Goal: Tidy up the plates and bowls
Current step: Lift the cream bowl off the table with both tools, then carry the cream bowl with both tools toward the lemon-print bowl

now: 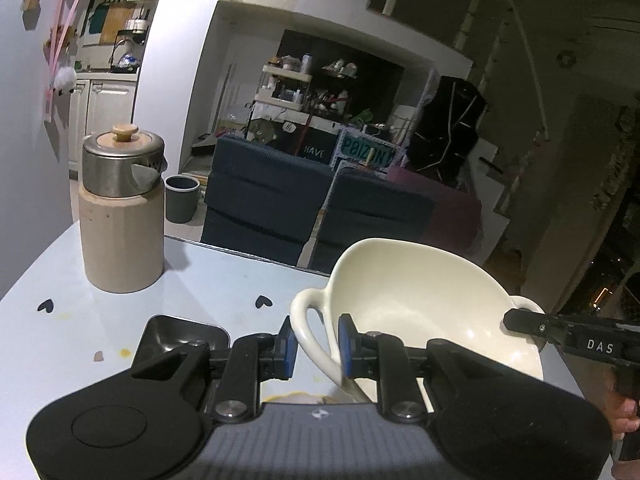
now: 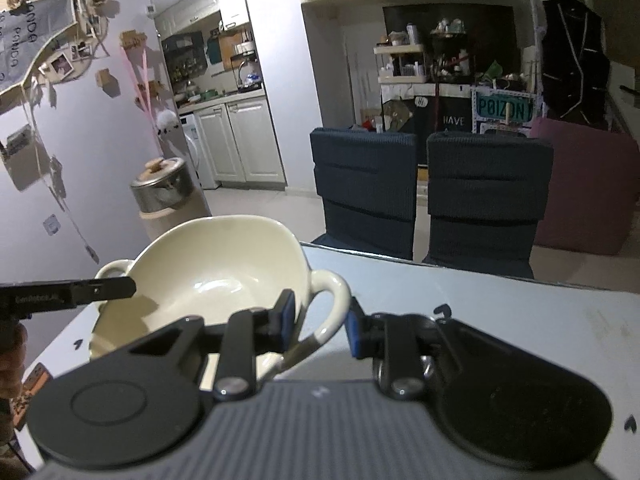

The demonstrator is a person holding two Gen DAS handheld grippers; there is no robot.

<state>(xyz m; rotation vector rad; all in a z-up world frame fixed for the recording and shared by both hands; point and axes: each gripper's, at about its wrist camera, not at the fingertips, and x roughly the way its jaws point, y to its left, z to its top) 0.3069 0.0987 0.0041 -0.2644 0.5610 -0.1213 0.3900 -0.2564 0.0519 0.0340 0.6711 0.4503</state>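
Left gripper (image 1: 317,342) pinches 1 loop handle of the cream bowl (image 1: 420,304); right gripper (image 2: 320,328) pinches the opposite handle. Bowl hangs between the 2 grippers, raised above the tabletop (image 1: 224,300), tilted, near the lidded canister (image 1: 122,216).

Two dark blue chairs (image 2: 428,196) face the pale table (image 2: 520,312); white kitchen cabinets (image 2: 236,140) behind.

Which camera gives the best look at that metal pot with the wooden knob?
The left wrist view: the metal pot stands whole and sharp on its beige base, knob and spout clear. In the right wrist view the pot is farther off, tilted, and the cream bowl hides its base.
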